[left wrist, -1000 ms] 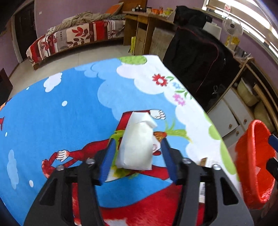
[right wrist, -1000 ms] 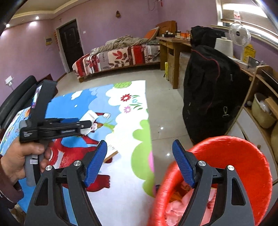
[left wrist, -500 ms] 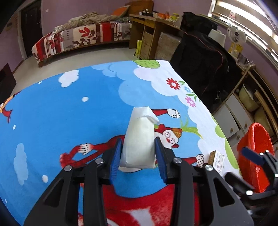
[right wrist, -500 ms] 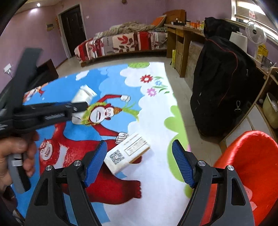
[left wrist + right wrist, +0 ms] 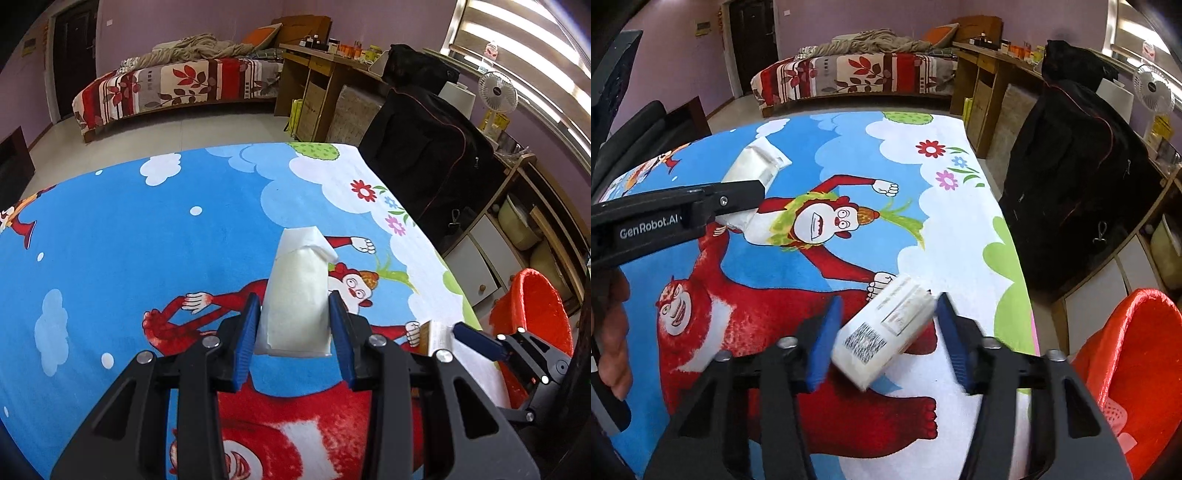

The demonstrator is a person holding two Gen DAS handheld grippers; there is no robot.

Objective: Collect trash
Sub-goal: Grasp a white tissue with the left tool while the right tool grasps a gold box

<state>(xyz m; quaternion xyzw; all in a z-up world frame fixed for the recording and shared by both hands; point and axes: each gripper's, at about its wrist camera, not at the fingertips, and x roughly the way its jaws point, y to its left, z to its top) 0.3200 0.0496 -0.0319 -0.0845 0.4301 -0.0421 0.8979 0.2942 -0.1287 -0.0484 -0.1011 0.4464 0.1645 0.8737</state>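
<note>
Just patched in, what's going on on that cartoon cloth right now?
A person is collecting trash with a hand-held gripper in each hand. The left hand-held gripper is clamped on a white packet, held above the cartoon cloth. The right hand-held gripper is closing around a white box with a QR code lying on the cloth; the box sits between its jaws. A red bin stands off the cloth's right edge.

Daylight enters through the slatted window (image 5: 517, 70) at upper right, its bands blown out to white glare; the room's far side sits dimmer; both views bow strongly at the edges, with dark vignetted corners; colours on the carpet (image 5: 129, 240) read vivid and sharp; the right gripper (image 5: 886, 332) shows motion blur on its blue pads.
</note>
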